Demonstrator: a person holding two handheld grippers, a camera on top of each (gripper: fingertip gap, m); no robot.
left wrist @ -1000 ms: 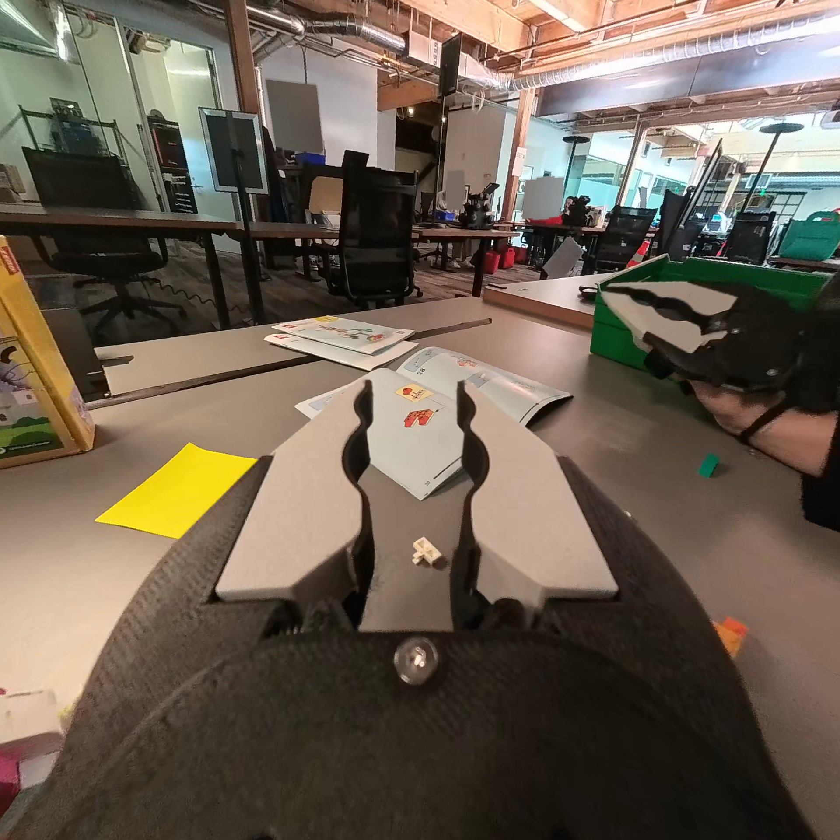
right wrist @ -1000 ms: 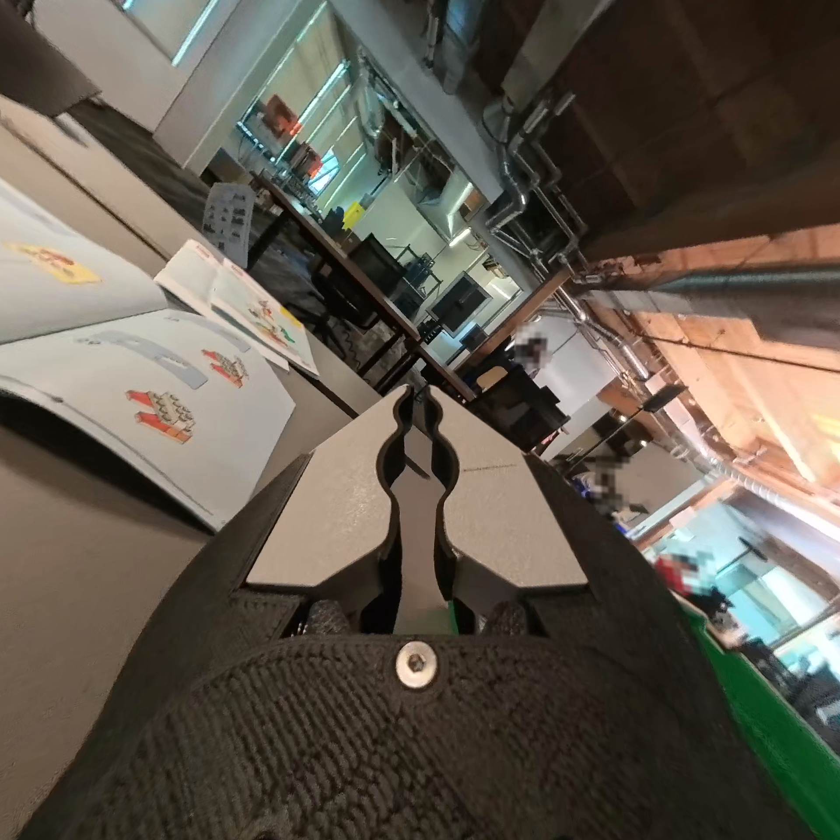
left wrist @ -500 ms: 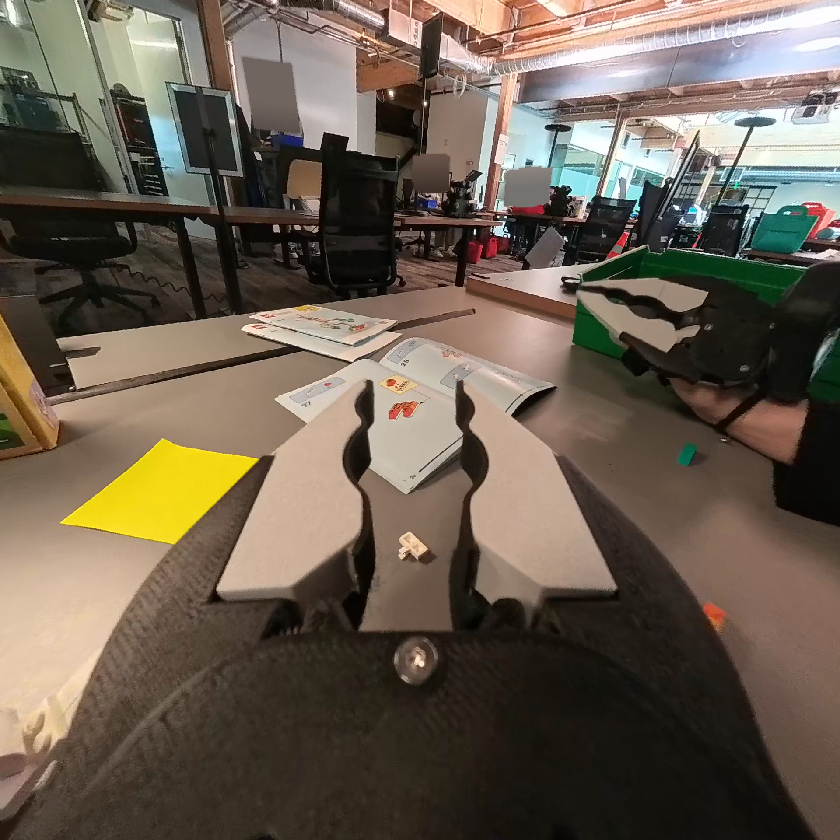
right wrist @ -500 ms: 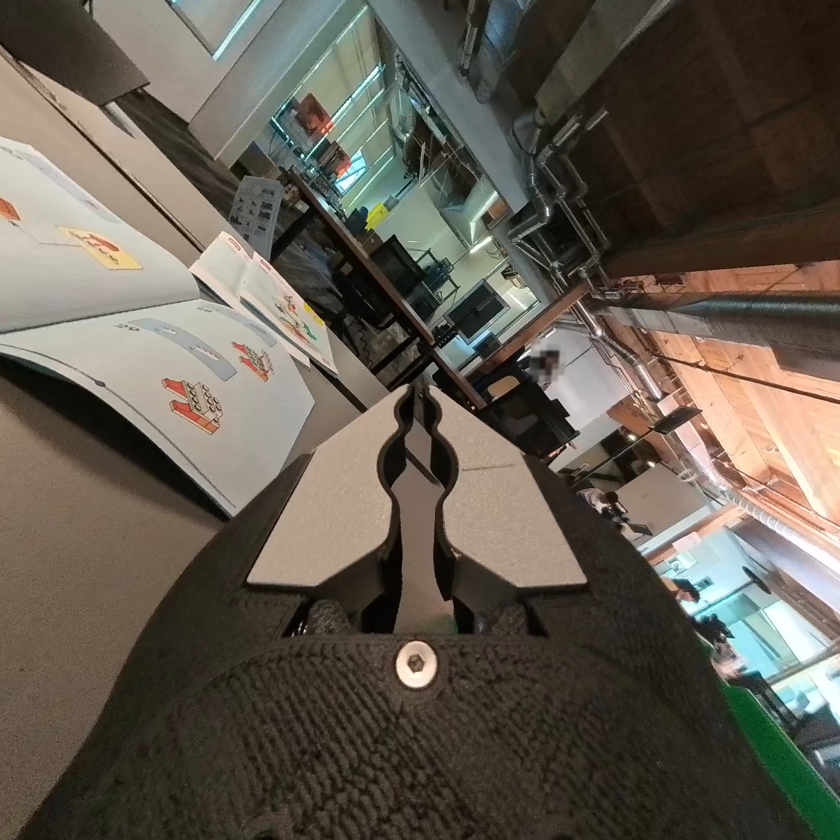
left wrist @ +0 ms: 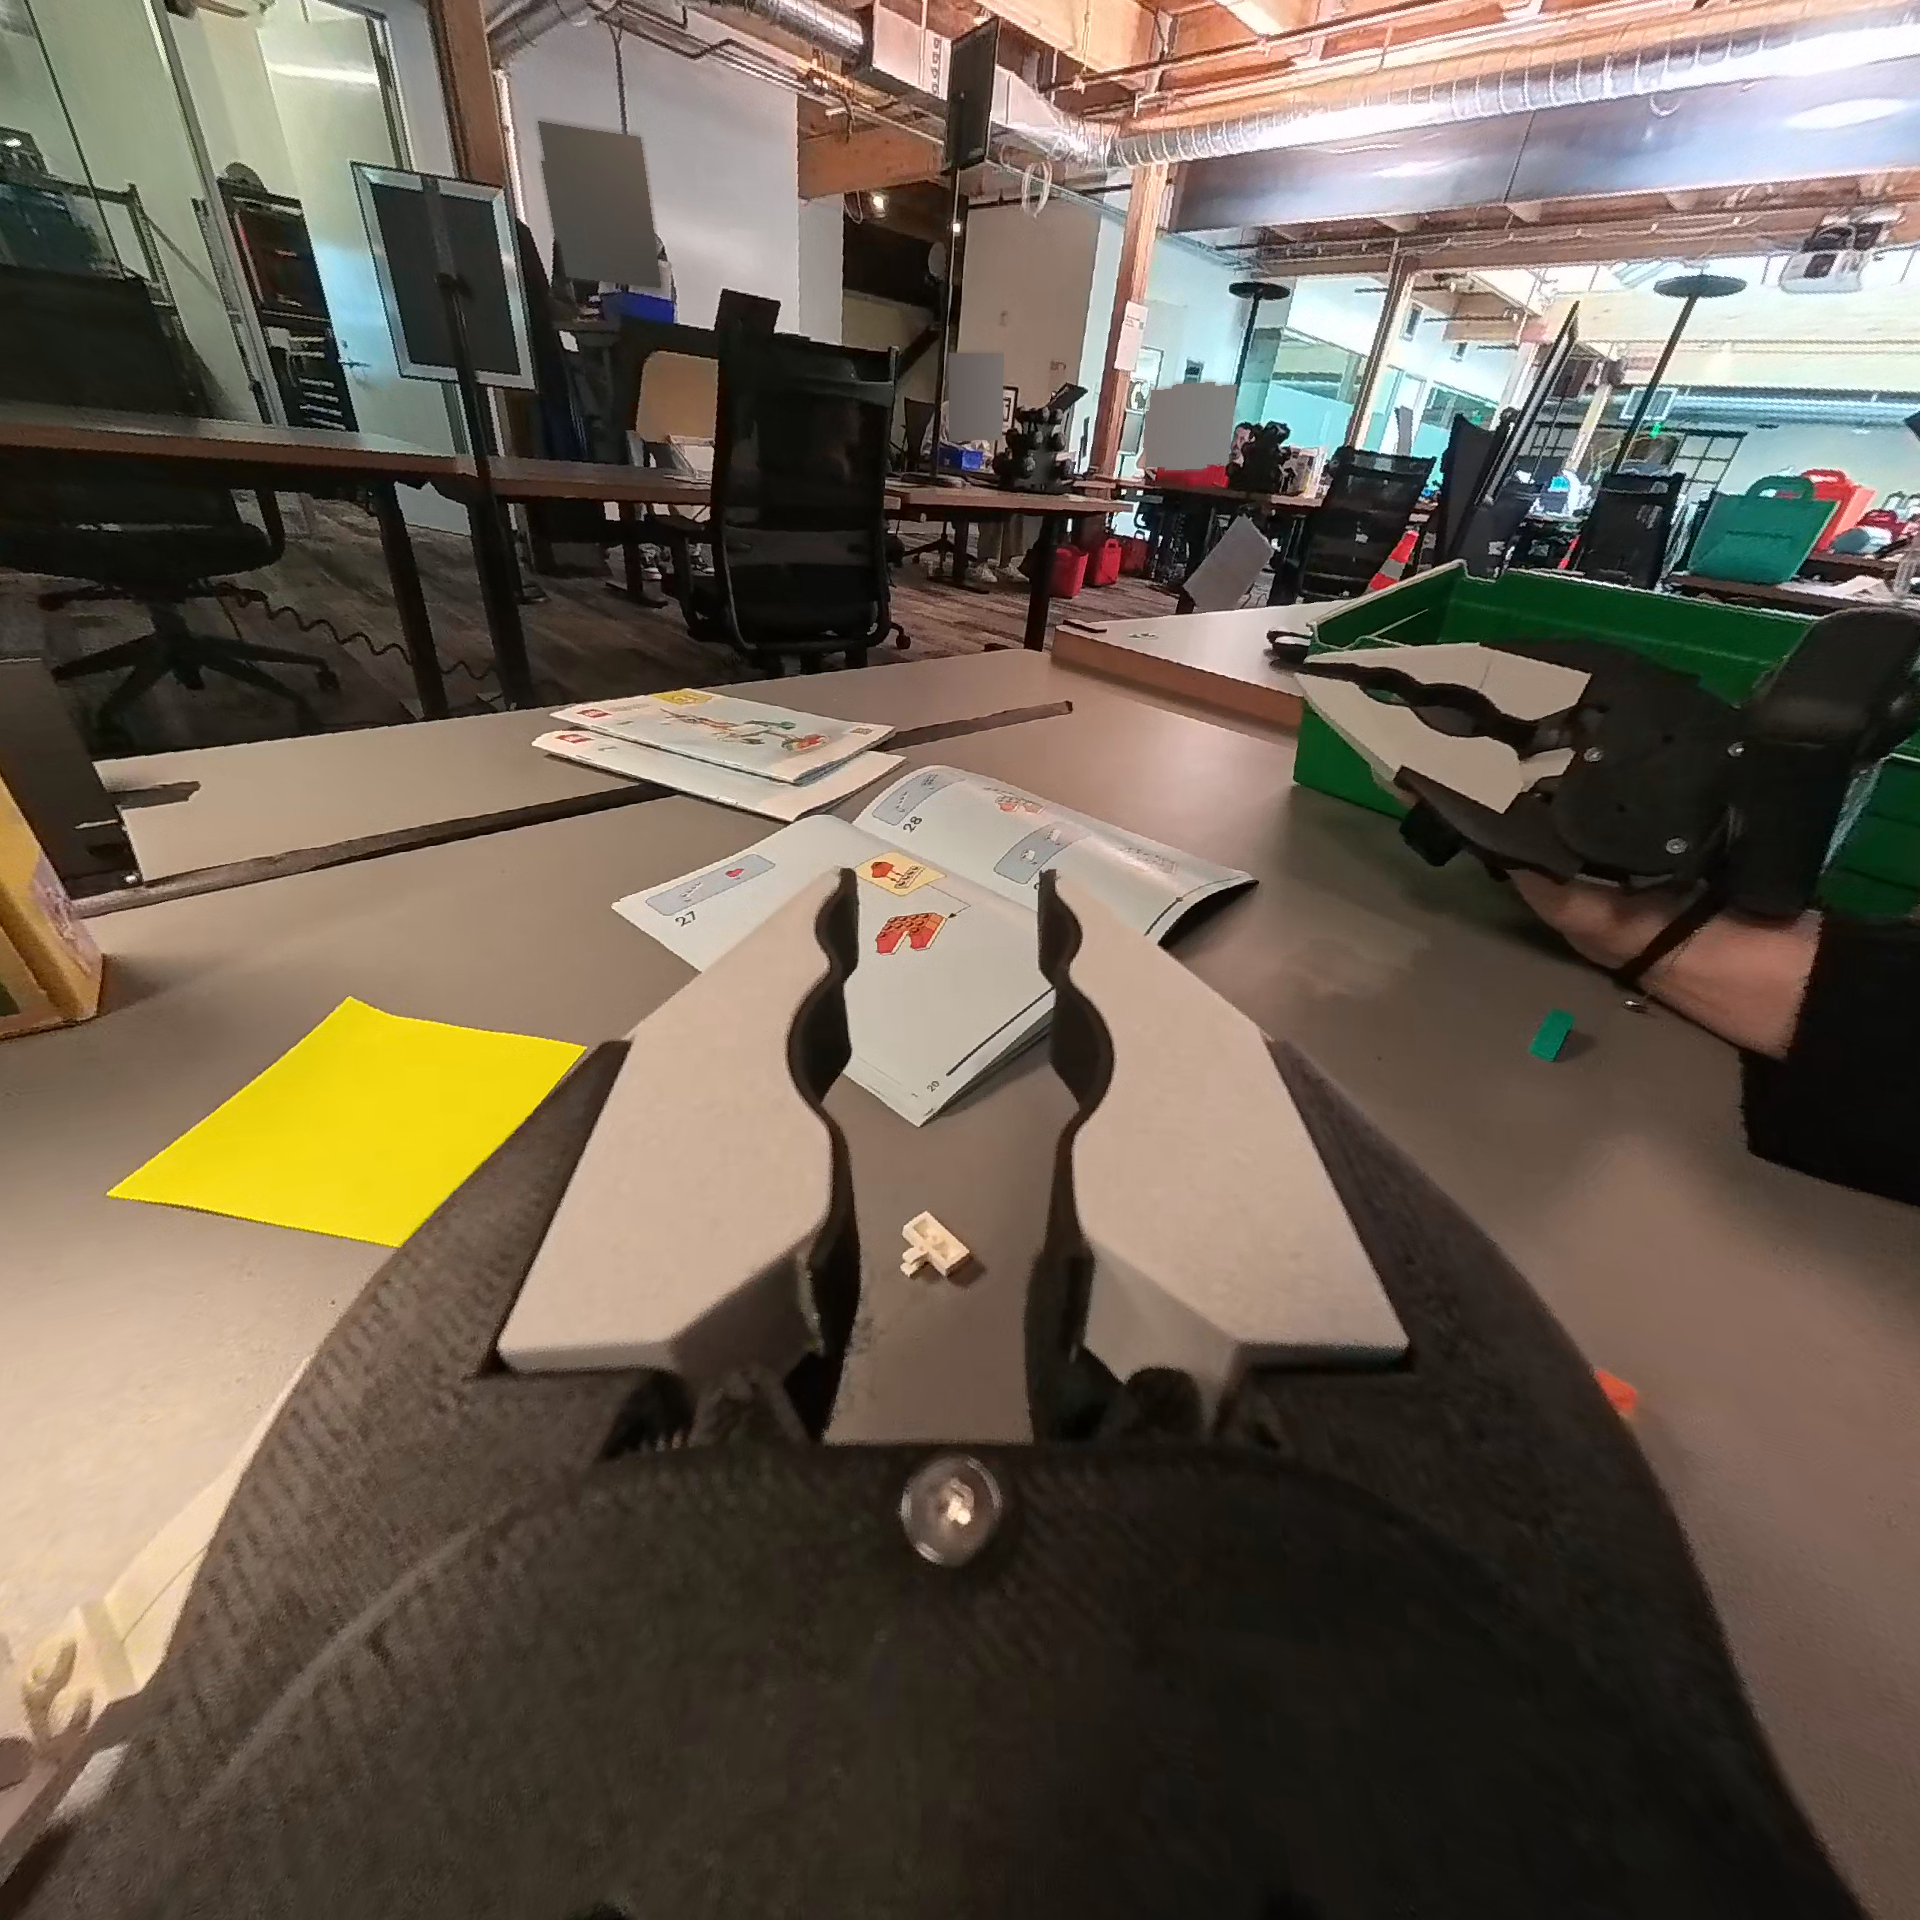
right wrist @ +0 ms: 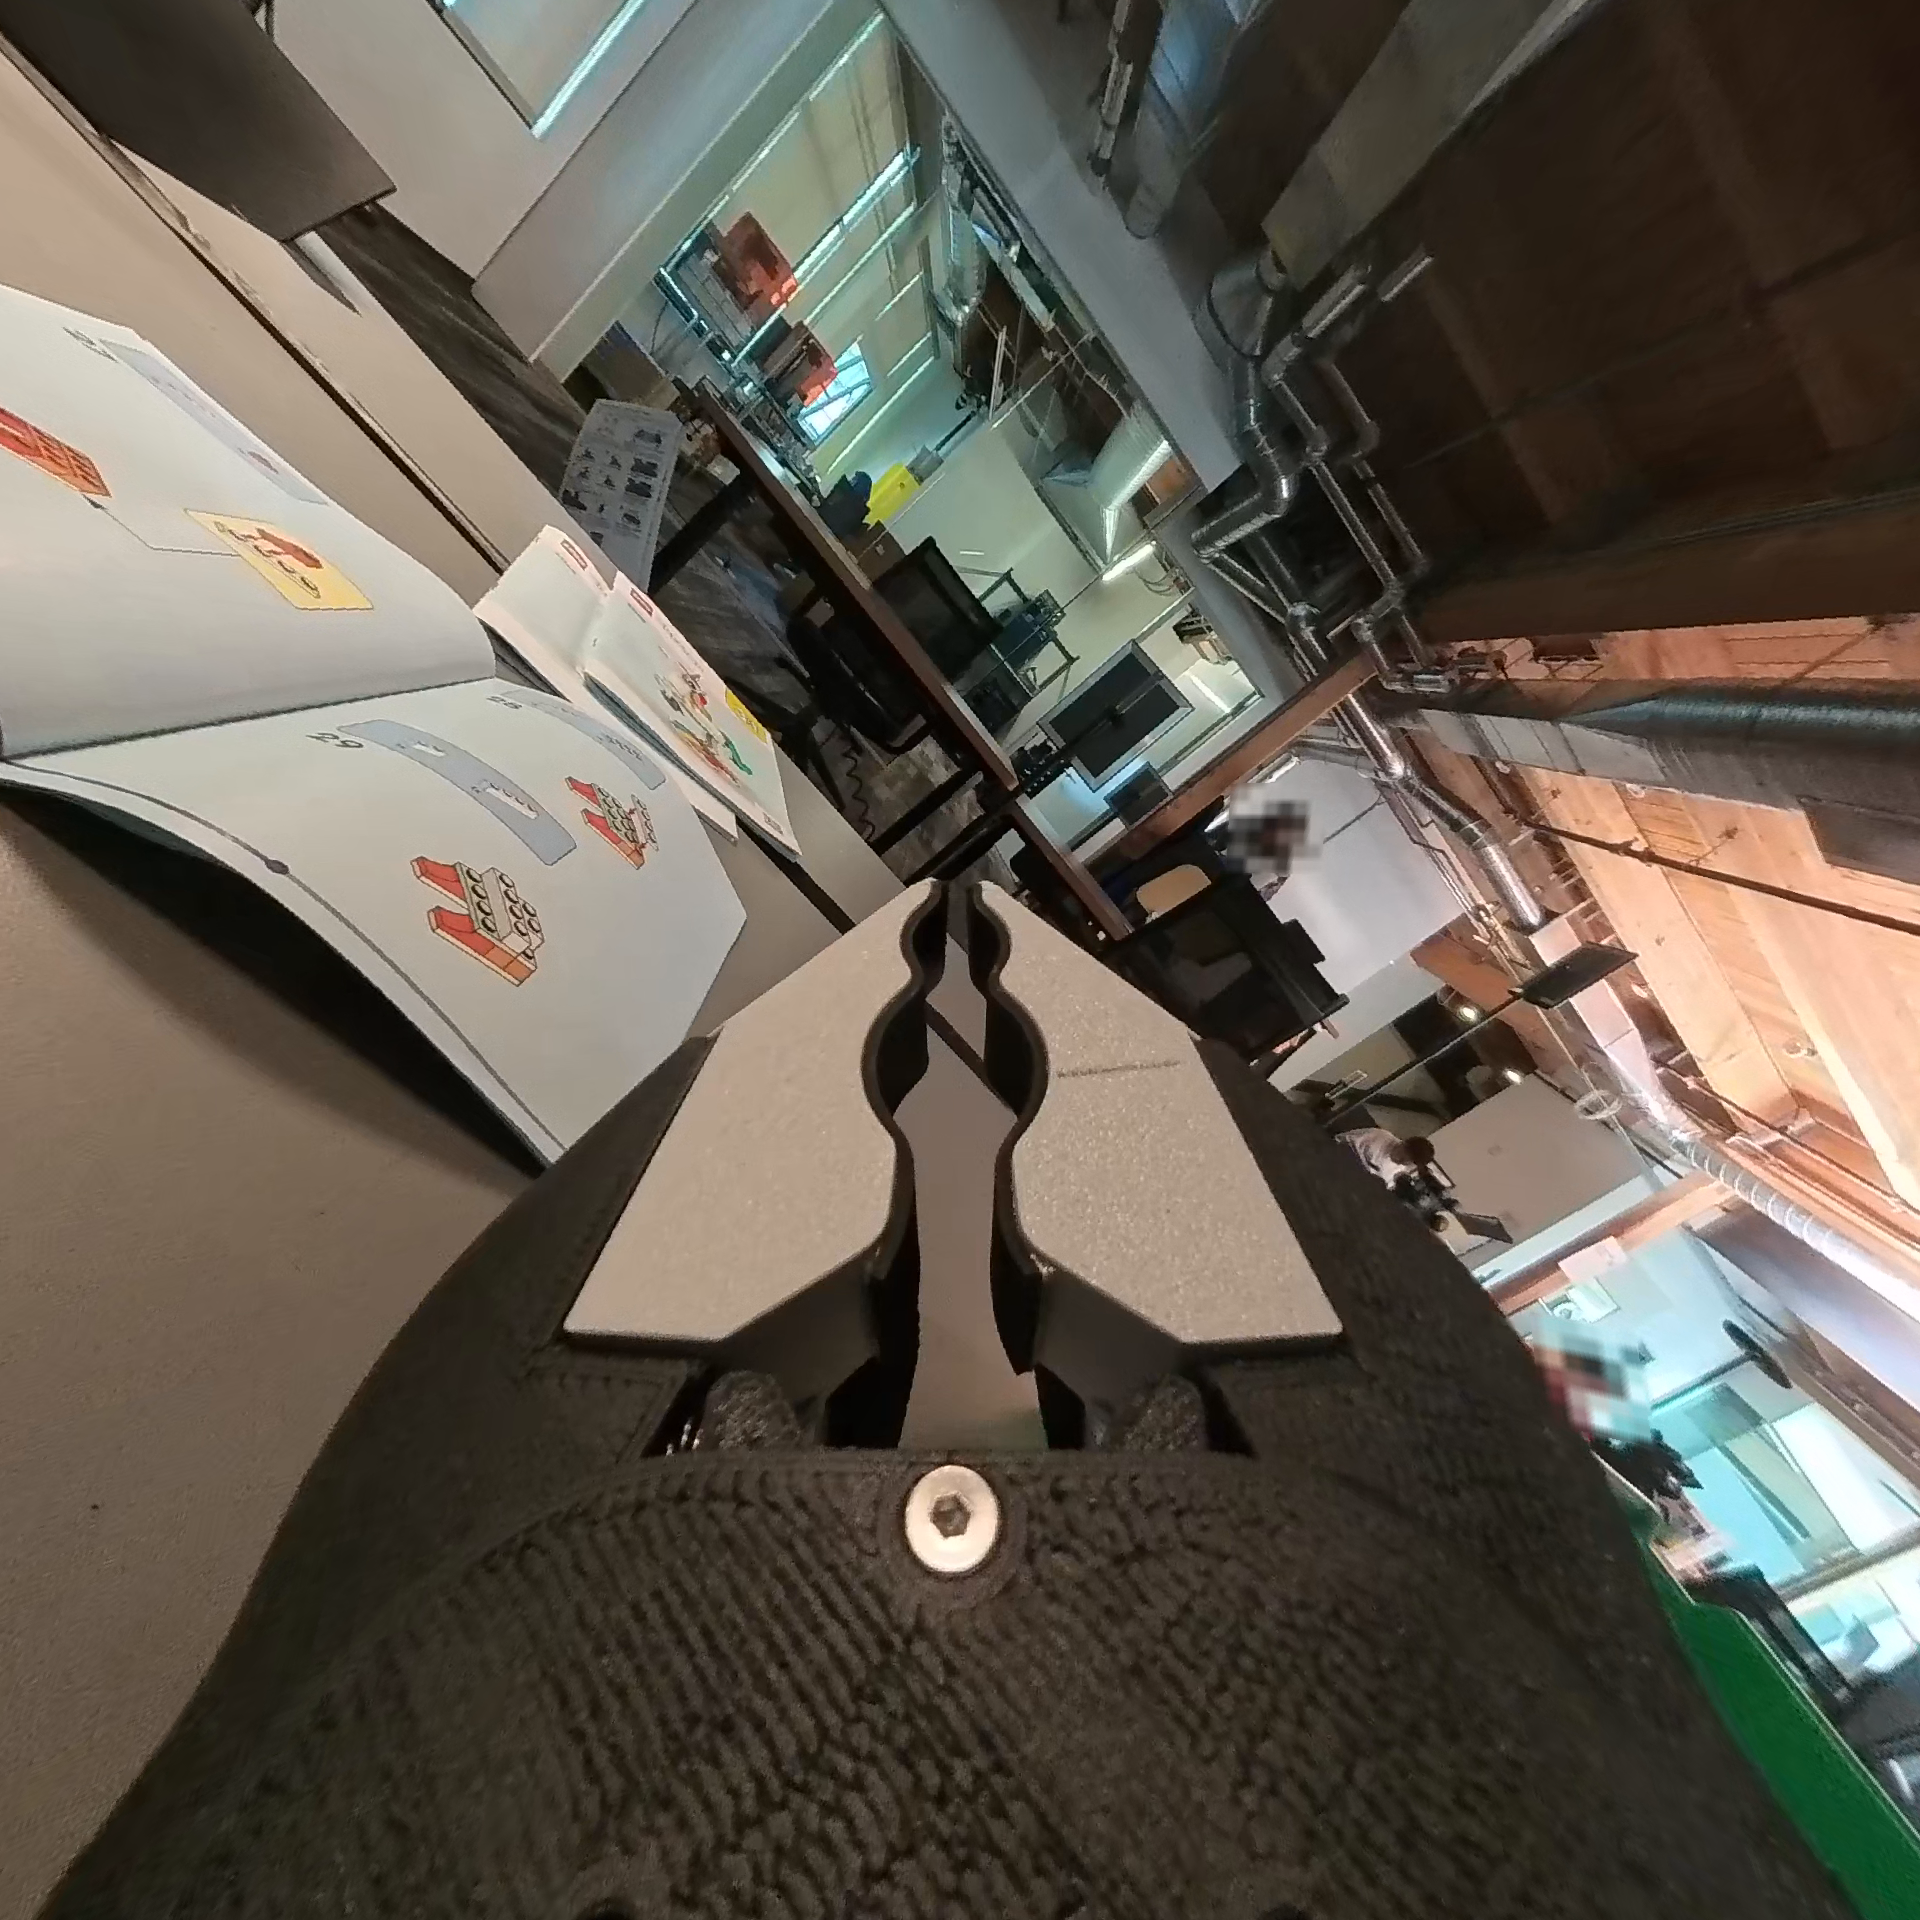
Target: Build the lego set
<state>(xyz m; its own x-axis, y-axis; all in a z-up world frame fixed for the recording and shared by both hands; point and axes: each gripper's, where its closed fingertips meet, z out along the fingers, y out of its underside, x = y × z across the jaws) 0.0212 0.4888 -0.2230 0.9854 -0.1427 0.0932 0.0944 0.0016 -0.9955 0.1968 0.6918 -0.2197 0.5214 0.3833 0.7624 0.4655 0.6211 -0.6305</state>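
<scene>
Left gripper [left wrist: 943,914] is low over the grey table [left wrist: 416,914], jaws spread wide and holding nothing. One small white piece [left wrist: 933,1245] lies on the table in the gap between my two fingers, touching neither.

Right gripper [right wrist: 958,902] is rolled on its side and lifted off the table. In its own view the tips are nearly together with a thin slit between them, nothing gripped. From the left camera I see it at the right edge, held in a hand [left wrist: 1662,945], just in front of the green bin [left wrist: 1621,634].

Count of loose bricks I can see:
- 1 white piece between the left fingers
- 1 green piece [left wrist: 1551,1035] on the table near the right wrist
- 1 orange piece [left wrist: 1616,1390] at the right edge of the left gripper body, mostly hidden
- some pale parts [left wrist: 73,1662] at the bottom-left corner – too cut off to count

Paper: 1 open booklet [left wrist: 935,935] just ahead of the left fingertips, 2 closed booklets [left wrist: 717,748] stacked farther back, 1 yellow sheet [left wrist: 353,1122] flat to the left. One yellow box [left wrist: 42,935] stands at the far left edge, only partly in frame.

The right camera shows the same open booklet [right wrist: 416,831] at its left, pages curling up off the table – the bin rim [right wrist: 1808,1745] is at its lower right.
</scene>
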